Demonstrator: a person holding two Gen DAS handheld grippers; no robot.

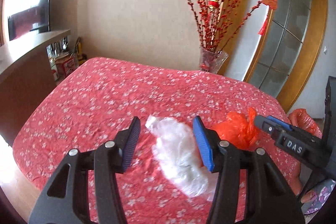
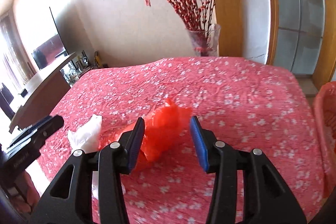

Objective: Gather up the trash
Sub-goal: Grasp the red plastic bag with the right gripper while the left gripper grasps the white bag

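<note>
Both grippers hang over the near edge of the bed with jaws spread and holding nothing; the left gripper has the white bag between its fingers; the right gripper has the orange bag between its own; the bags lie just beside each other.

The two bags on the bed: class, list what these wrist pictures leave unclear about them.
- White bag: contents unreadable in the left wrist view, smeared by blur; its near end is hidden behind the left gripper.
- Orange bag: right wrist view, near left part hidden by the right gripper finger; contents unseen.
- Red basket: cut off by the frame edge.
</note>
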